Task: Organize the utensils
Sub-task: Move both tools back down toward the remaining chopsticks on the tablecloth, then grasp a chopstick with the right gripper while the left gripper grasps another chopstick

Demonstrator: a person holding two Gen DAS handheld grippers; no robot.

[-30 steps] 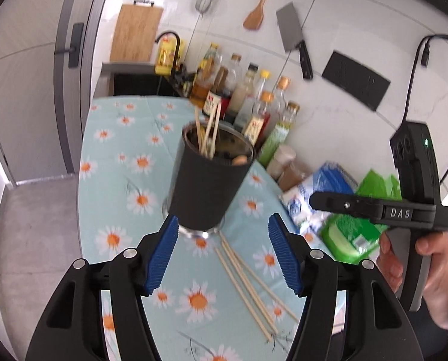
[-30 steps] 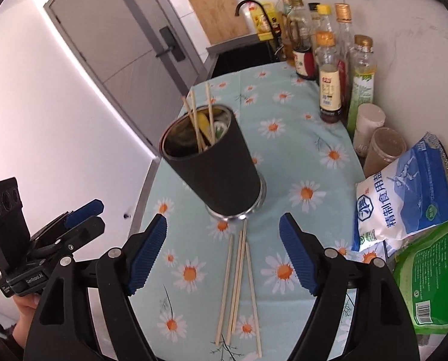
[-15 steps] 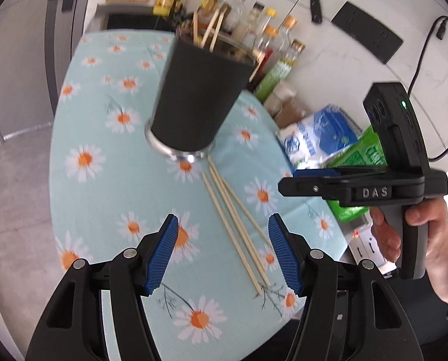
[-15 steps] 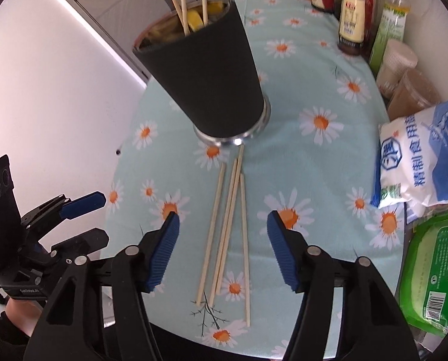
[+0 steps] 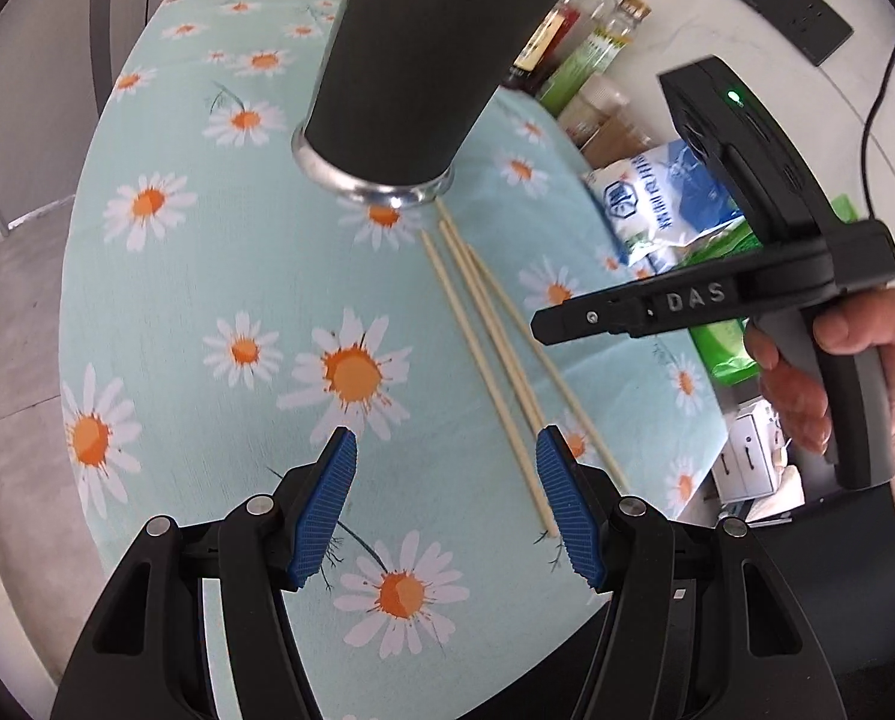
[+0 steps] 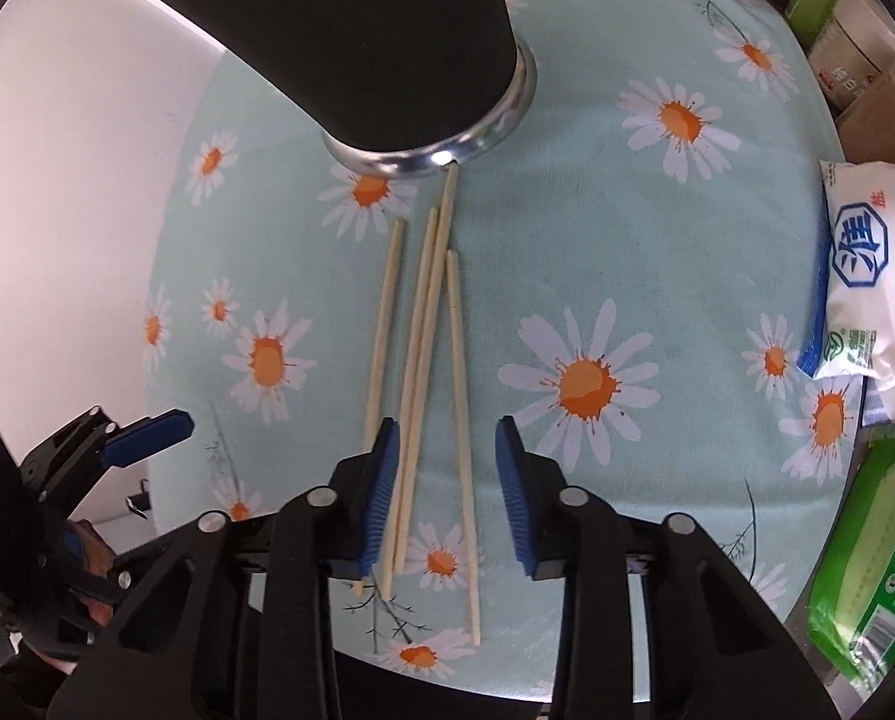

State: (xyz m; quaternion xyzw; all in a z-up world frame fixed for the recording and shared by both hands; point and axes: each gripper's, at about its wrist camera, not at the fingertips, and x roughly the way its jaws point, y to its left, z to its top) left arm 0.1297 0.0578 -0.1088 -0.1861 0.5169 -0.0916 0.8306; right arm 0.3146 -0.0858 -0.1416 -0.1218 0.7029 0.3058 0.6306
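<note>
Several loose wooden chopsticks (image 6: pixel 429 312) lie side by side on the daisy tablecloth (image 6: pixel 597 228), their far ends near the base of a tall black utensil holder (image 6: pixel 357 30) with a metal foot. My right gripper (image 6: pixel 447 468) points steeply down over their near ends. Its jaws are closing, with three sticks between the blue pads and one under the left finger; the pads do not press on them. My left gripper (image 5: pixel 444 468) hangs open just left of the chopsticks (image 5: pixel 483 354), nothing between its pads. The right gripper (image 5: pixel 543 324) shows side-on there, held by a hand.
A white and blue salt bag (image 6: pixel 867 276) and a green packet (image 6: pixel 867 552) lie at the table's right. Sauce bottles (image 5: pixel 573 30) stand behind the holder (image 5: pixel 417 60). The table's near edge runs just below both grippers. The left gripper (image 6: pixel 147 429) hangs off the table's left edge.
Both grippers have sunk toward the table and tipped downward, so the holder has slid to the top of each view. The right jaws have narrowed around the chopsticks' near ends.
</note>
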